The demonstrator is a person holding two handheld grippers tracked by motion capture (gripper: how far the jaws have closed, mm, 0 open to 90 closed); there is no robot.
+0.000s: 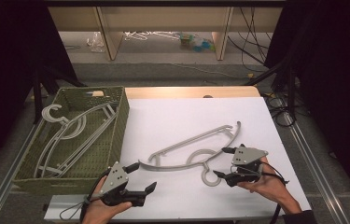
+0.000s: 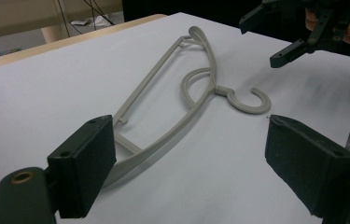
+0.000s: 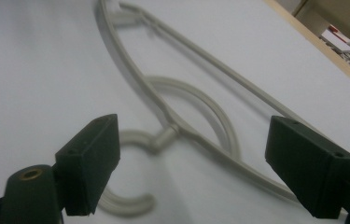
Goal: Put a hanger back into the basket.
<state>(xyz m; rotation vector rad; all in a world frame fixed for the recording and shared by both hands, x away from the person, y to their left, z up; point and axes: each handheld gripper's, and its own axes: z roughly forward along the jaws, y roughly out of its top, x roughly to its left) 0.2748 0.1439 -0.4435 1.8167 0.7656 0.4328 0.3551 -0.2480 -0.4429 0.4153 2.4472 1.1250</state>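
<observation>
Judging from how things lie, you are partway through clearing hangers into the basket [image 1: 116, 135]: a few grey hangers [image 1: 65, 135] already lie inside it, and one hanger [image 1: 196, 149] is left flat on the white counter [image 1: 172, 112], to the right of the basket, its hook pointing toward you.

Your left hand-held gripper [image 1: 145, 177] hovers just off the hanger's near-left tip with its jaws spread wide and nothing between the pads; in the left gripper view the hanger's [image 2: 172, 93] end lies just beyond the left pad. Your right hand-held gripper [image 1: 223, 162] sits beside the hook, jaws also wide apart and empty; in the right gripper view the hook [image 3: 130, 177] curls between and just beyond its pads, not pinched.

What remains, as I read it, is to close on this hanger, lift it and carry it left over the basket's woven wall.

Around you, the counter is otherwise bare. The basket's near-right wall stands between the hanger and its place, so you will need height. The hangers already inside lie lengthwise, which could catch a hook coming in crosswise. Cables trail from both hand-held grippers near the counter's front edge.
</observation>
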